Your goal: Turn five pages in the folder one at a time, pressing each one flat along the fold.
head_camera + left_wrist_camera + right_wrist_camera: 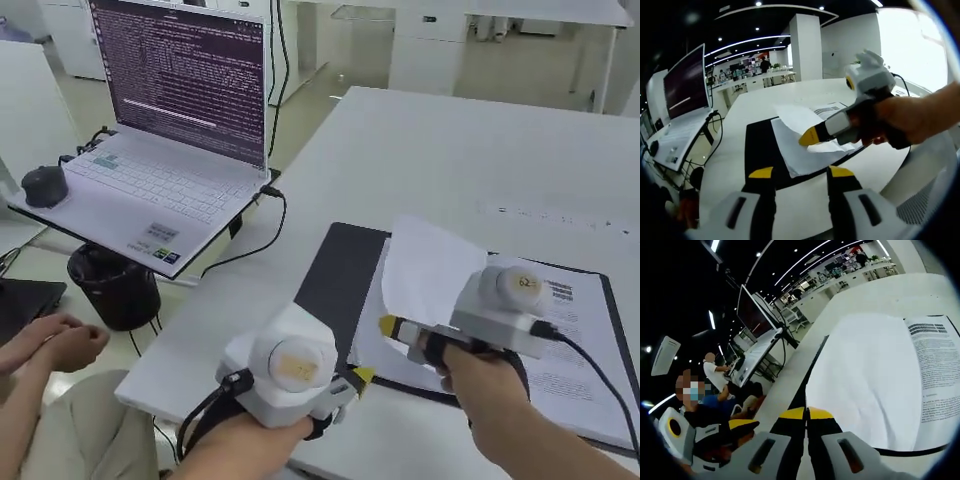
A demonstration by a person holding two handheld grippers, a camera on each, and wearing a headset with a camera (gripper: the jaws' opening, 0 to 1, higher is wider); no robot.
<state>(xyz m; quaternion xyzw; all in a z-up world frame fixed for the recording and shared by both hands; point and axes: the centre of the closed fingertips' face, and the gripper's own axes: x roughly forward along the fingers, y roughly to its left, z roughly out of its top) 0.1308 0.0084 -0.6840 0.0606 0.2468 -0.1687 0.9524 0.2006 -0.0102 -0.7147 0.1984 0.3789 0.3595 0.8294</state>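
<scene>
Two tools: left tool (358,378) and right tool (390,326), one in each of my hands.
Folder (335,280): black, lying open and flat on the white counter (450,150).
Page (430,265): white, lifted and curled up off the folder, near its middle.
Right tool: clenched on the page's low edge, yellow tips pressed together.
Left tool: released, tips apart, holding nothing, just beside the folder's near left corner.
Sheet (580,310): printed, flat on the folder's right side.
Laptop (180,110): open, off to the left of the counter.
</scene>
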